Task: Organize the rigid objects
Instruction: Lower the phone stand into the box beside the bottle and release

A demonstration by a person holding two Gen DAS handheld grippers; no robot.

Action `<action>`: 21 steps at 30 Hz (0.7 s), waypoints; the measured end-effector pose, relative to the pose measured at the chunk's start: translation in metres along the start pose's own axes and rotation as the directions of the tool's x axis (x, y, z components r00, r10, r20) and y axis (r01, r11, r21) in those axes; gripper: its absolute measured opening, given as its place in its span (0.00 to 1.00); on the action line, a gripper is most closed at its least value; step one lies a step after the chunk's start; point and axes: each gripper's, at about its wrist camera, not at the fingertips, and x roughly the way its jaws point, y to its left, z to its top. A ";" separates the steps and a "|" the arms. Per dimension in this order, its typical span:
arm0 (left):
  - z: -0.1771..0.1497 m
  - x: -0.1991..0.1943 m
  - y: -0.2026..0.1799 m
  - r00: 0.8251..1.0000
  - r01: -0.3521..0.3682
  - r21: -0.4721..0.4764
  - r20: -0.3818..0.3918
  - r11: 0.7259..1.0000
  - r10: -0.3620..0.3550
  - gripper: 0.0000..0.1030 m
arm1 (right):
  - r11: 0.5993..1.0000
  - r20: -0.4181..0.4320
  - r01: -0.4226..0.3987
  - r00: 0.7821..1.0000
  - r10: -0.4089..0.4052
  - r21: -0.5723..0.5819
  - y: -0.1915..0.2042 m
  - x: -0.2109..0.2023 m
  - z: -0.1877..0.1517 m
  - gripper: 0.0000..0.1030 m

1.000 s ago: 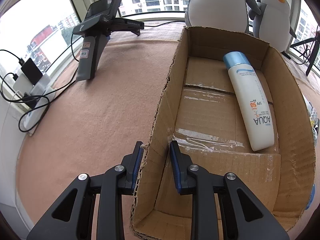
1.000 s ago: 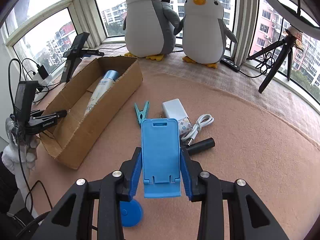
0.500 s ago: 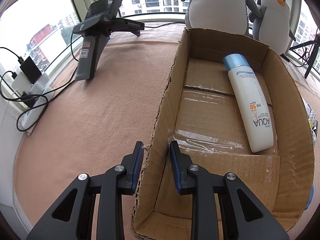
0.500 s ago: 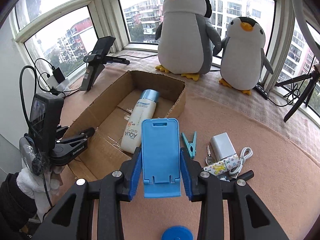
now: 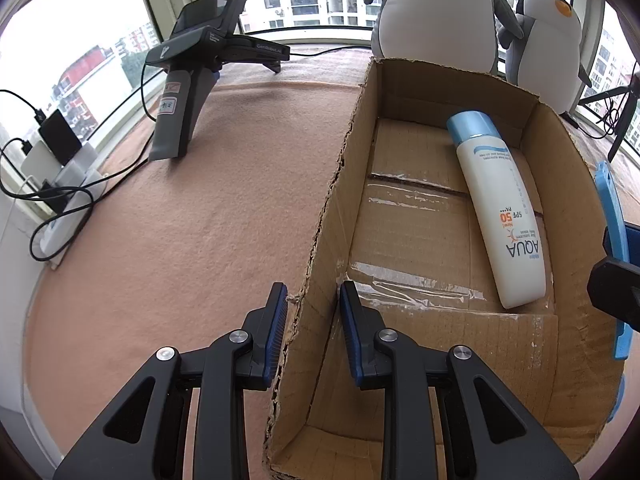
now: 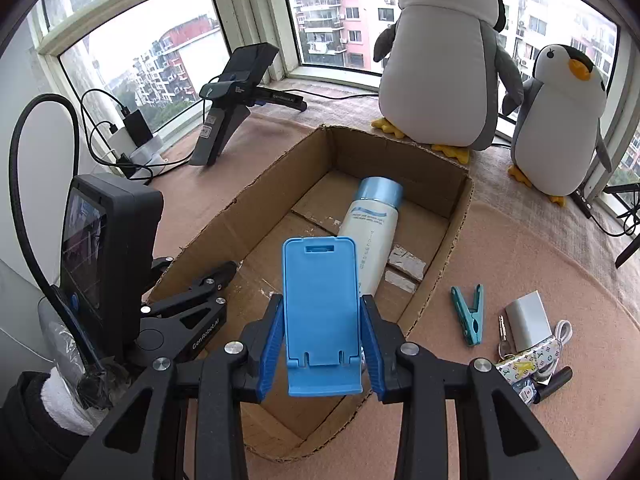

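Left wrist view
- left gripper (image 5: 312, 320): jaws straddle the left wall of the cardboard box (image 5: 568, 168), one finger outside, one inside; narrow gap, pads look pressed on the wall
- box contents: white sunscreen bottle (image 5: 498, 216) lying flat along the right wall, blue cap toward the far end
- around: spare gripper unit (image 5: 192, 92) standing on the brown cloth (image 5: 180, 240) toward the far left corner; chargers and cables (image 5: 56, 184) at the left edge; two plush penguins (image 5: 432, 12) behind the box
- cut off: blue phone stand (image 5: 612, 248) and a black finger show only as a sliver at the right edge

Right wrist view
- right gripper (image 6: 322, 344): jaws clamped on the blue phone stand (image 6: 320, 304), held upright over the near end of the box (image 6: 460, 216)
- hidden: stand covers the lower part of the bottle (image 6: 372, 232)
- left gripper (image 6: 200, 296): on the box's left wall, contact hard to make out
- around: teal clothespin (image 6: 468, 314), white charger (image 6: 528, 320), white cable, patterned strap and black cylinder clustered right of the box; small items unclear
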 end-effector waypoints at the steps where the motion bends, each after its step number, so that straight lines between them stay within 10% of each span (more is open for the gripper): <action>1: 0.000 0.000 0.000 1.000 0.000 0.000 0.000 1.000 0.000 0.23 | 1.000 -0.004 -0.003 1.000 0.003 -0.001 0.002 0.002 0.000 0.32; 21: 0.000 0.000 0.001 1.000 0.001 0.002 0.001 1.000 -0.001 0.23 | 1.000 -0.029 -0.020 0.999 0.020 -0.006 0.011 0.014 0.003 0.42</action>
